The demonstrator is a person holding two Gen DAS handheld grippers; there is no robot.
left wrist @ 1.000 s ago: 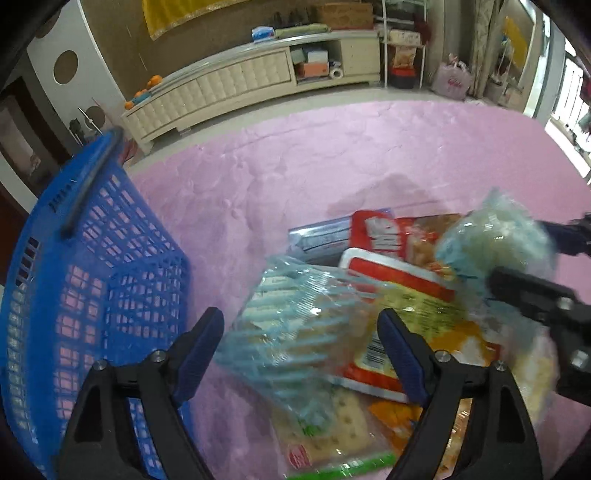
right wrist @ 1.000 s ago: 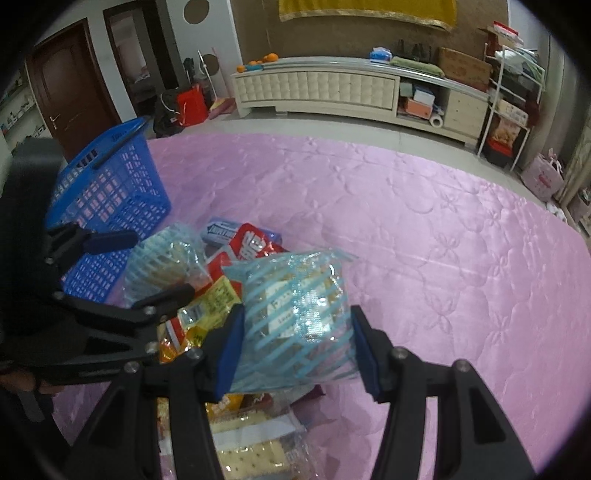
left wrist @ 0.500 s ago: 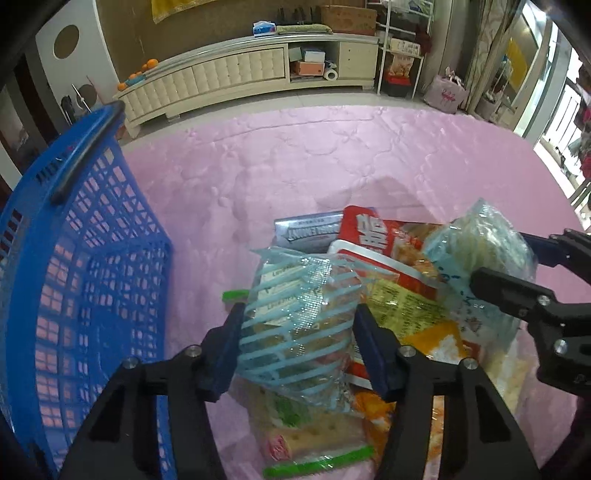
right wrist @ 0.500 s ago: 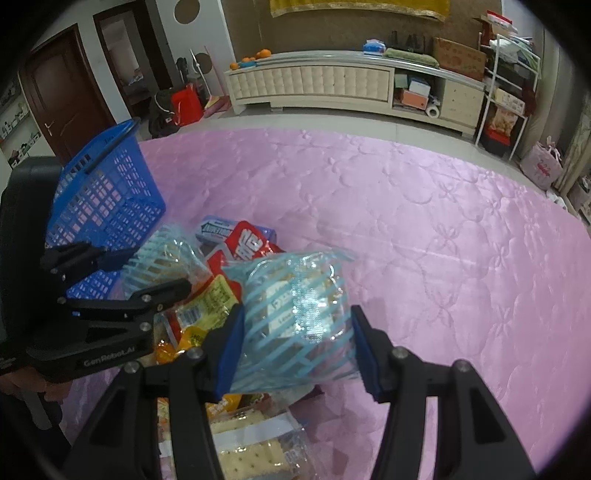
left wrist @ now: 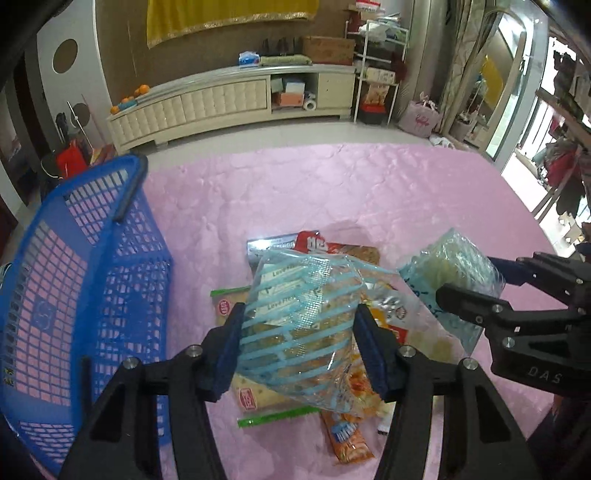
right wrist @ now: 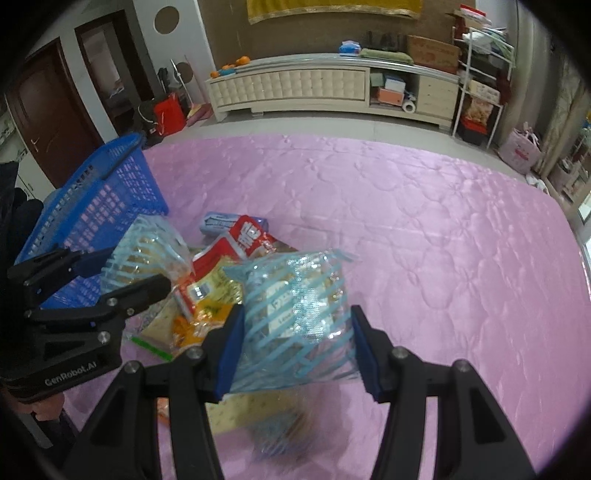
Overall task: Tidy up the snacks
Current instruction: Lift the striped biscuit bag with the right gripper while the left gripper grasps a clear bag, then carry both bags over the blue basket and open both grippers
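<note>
Blurred snack pile (right wrist: 280, 424) beneath bag (right wrist: 299, 317)

A pink quilted bed cover (left wrist: 332, 184) fills the lower half of both views. Past its far edge lies a pale grey tiled floor (left wrist: 295, 134). Against the brown back wall (left wrist: 221, 48) stands a long cream low cabinet with tufted door panels (left wrist: 207, 103), oranges at its left end. A yellow cloth with gold trim (left wrist: 229, 14) hangs at the top centre. To the right of the cabinet stands a white wire shelf rack (left wrist: 376, 74). At the upper left of the right wrist view is a dark brown wooden door (right wrist: 40, 122). Daylight enters through a bright window (left wrist: 517, 122) at the right edge.
</note>
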